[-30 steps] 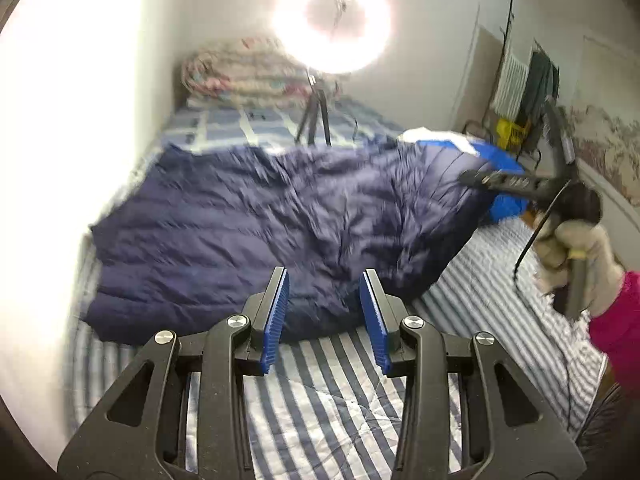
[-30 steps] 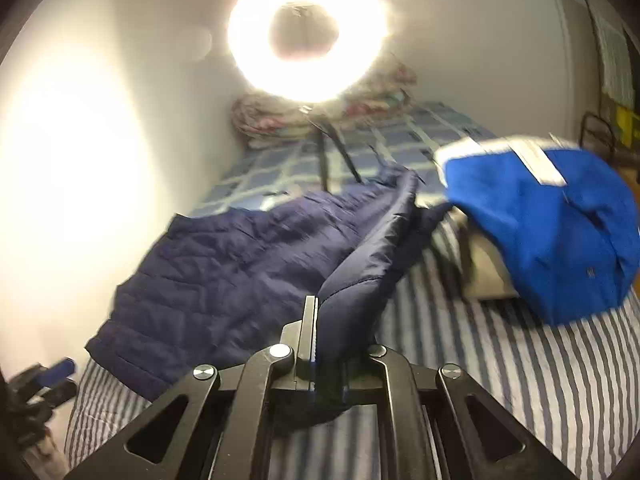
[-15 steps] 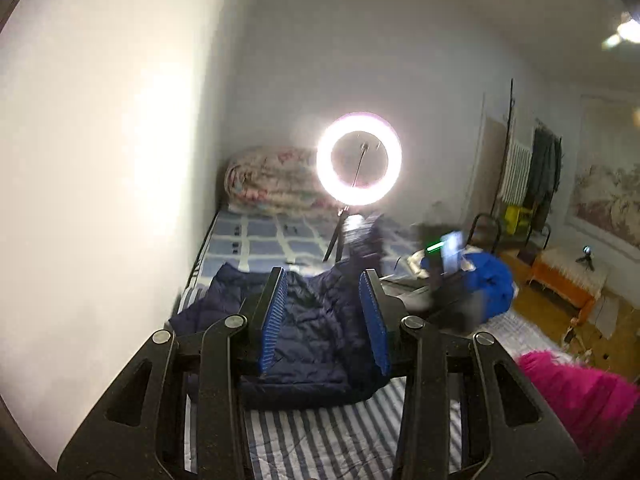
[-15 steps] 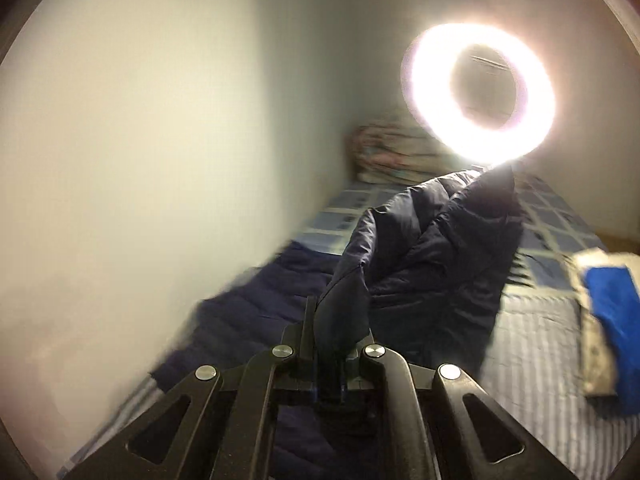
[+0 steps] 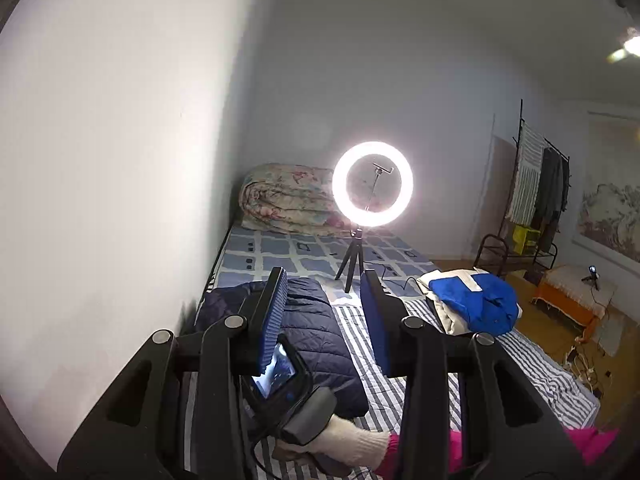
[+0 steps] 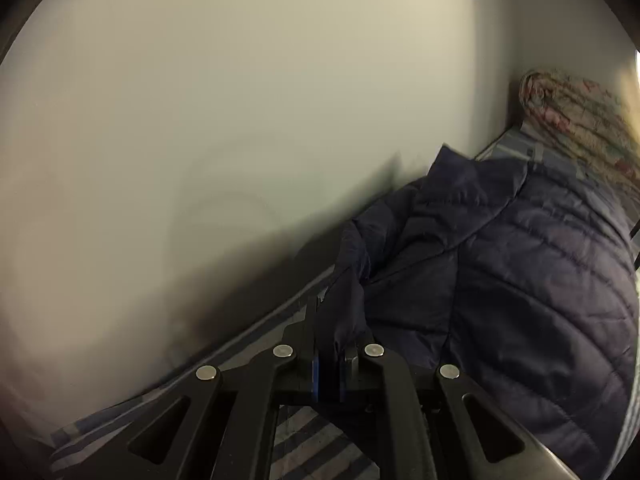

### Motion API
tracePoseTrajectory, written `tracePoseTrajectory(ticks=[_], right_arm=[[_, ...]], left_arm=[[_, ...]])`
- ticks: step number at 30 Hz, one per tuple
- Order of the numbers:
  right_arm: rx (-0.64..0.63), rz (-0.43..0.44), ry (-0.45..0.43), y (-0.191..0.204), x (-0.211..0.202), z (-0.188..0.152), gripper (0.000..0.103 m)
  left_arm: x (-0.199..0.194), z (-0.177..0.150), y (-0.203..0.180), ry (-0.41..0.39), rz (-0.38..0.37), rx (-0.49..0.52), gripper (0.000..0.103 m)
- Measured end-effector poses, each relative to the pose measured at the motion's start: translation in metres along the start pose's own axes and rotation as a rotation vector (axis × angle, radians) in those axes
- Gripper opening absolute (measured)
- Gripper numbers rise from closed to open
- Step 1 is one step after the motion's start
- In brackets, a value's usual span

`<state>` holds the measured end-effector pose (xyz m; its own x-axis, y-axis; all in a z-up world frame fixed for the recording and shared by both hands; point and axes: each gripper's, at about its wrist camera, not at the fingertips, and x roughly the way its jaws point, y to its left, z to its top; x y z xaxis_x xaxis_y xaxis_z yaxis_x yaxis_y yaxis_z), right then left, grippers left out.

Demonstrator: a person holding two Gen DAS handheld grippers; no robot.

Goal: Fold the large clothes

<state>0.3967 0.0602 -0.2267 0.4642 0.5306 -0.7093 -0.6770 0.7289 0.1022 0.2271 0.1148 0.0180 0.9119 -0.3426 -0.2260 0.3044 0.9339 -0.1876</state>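
Note:
A navy quilted puffer jacket (image 5: 316, 332) lies folded over on the striped bed, along the wall side. My left gripper (image 5: 324, 312) is open and empty, held high above the bed. The right gripper's body and gloved hand (image 5: 292, 392) show below it, low over the jacket's near end. In the right wrist view my right gripper (image 6: 336, 344) is shut on an edge of the jacket (image 6: 520, 288), close to the wall, with the cloth rising from between the fingers.
A lit ring light on a small tripod (image 5: 372, 184) stands mid-bed. A rolled floral quilt (image 5: 292, 200) lies at the head. A blue and white garment pile (image 5: 476, 300) sits on the bed's right side. The white wall (image 6: 200, 120) runs along the left.
The right gripper carried the jacket's edge across to the wall side and down, folding the jacket over itself. The left gripper rose and stayed open.

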Motion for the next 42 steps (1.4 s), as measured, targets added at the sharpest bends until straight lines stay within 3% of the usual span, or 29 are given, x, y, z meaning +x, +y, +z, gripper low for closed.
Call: tracePoseTrajectory(ticks=[5, 7, 9, 11, 17, 22, 27, 31, 33, 37, 40, 42], right_arm=[[0.064, 0.033, -0.019, -0.022, 0.001, 0.004, 0.004], [0.089, 0.066, -0.026, -0.031, -0.005, 0.009, 0.012], [0.115, 0.108, -0.027, -0.035, -0.011, 0.012, 0.032], [0.140, 0.154, -0.047, -0.044, -0.026, 0.013, 0.038], [0.195, 0.139, -0.084, -0.095, -0.083, -0.007, 0.039], [0.233, -0.042, -0.091, -0.134, -0.123, -0.032, 0.039], [0.282, -0.075, -0.072, -0.170, -0.123, -0.045, 0.039], [0.226, -0.101, -0.025, -0.163, -0.116, -0.059, 0.039], [0.196, -0.130, 0.015, -0.158, -0.106, -0.070, 0.039], [0.162, -0.135, 0.065, -0.158, -0.092, -0.086, 0.036], [0.191, -0.082, 0.041, -0.167, -0.103, -0.086, 0.037], [0.237, -0.031, -0.002, -0.177, -0.114, -0.085, 0.046]], left_arm=[[-0.001, 0.002, 0.002, -0.008, 0.012, 0.002, 0.039], [0.001, 0.001, 0.001, -0.005, 0.019, 0.006, 0.039], [0.003, 0.000, 0.002, 0.001, 0.024, 0.004, 0.039], [0.006, -0.002, 0.004, 0.008, 0.031, 0.001, 0.039], [0.030, -0.007, 0.014, 0.058, 0.054, -0.014, 0.039], [0.093, -0.030, 0.037, 0.189, 0.092, -0.037, 0.039], [0.176, -0.085, 0.066, 0.354, 0.215, -0.024, 0.039], [0.228, -0.141, 0.089, 0.498, 0.361, 0.048, 0.039], [0.241, -0.173, 0.104, 0.576, 0.378, 0.056, 0.039], [0.238, -0.192, 0.111, 0.604, 0.379, 0.087, 0.042], [0.226, -0.173, 0.104, 0.571, 0.359, 0.085, 0.042], [0.220, -0.151, 0.094, 0.508, 0.340, 0.099, 0.042]])
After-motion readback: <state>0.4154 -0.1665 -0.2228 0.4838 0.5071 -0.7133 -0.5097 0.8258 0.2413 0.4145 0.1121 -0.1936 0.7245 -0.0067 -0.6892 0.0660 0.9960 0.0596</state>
